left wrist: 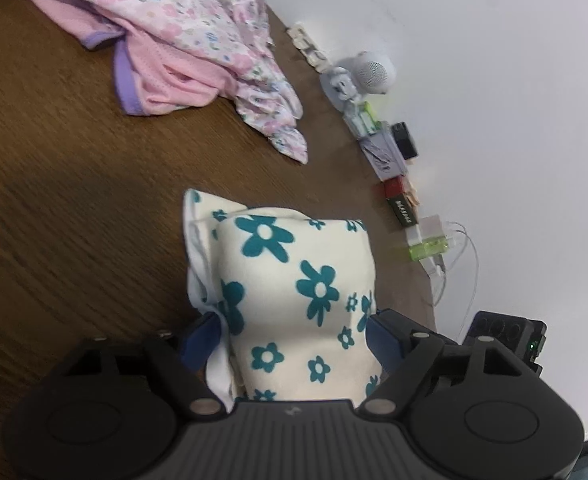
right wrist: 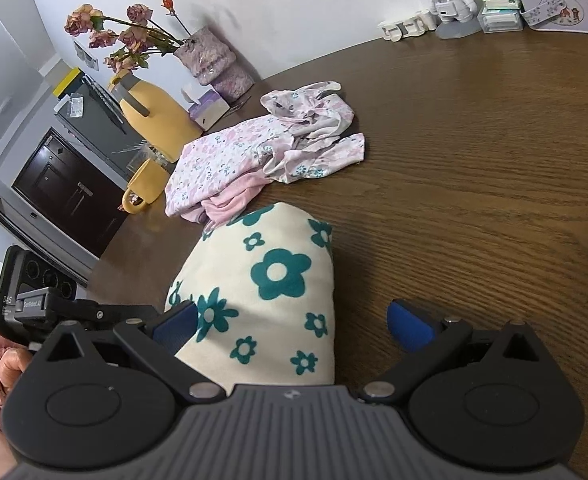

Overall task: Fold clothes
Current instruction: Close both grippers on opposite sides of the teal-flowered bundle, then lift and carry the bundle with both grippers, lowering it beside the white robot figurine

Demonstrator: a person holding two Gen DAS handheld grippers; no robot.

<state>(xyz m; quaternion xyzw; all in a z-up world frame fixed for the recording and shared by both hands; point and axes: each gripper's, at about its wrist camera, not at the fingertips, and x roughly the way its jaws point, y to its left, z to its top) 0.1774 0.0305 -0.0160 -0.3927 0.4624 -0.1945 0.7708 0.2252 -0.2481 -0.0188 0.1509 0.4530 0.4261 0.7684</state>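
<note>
Blue pads of the left gripper (left wrist: 291, 336) straddling the near end of the cream garment with teal flowers (left wrist: 289, 280), spread wide, one on each flank of the bundle. Both pads up against the cloth; real clamp or just a brush, cannot tell. Long axis of the folded bundle running straight away from the gripper toward the far side of the wooden table (left wrist: 73, 200), layered edges showing on its left flank. Over in the right wrist view: same cream garment with teal flowers (right wrist: 269, 288) lying dead ahead of the right gripper (right wrist: 294, 326) but off to its left, left pad touching the cloth, right pad hanging over bare wood well clear of it. Wide open then, gripping nothing. Both grippers at the near end, left one centred better. Looks like a finished fold about to be lifted or shifted. Further back, pink floral clothes (left wrist: 165, 36) heaped unfolded, apparently next in line.
</note>
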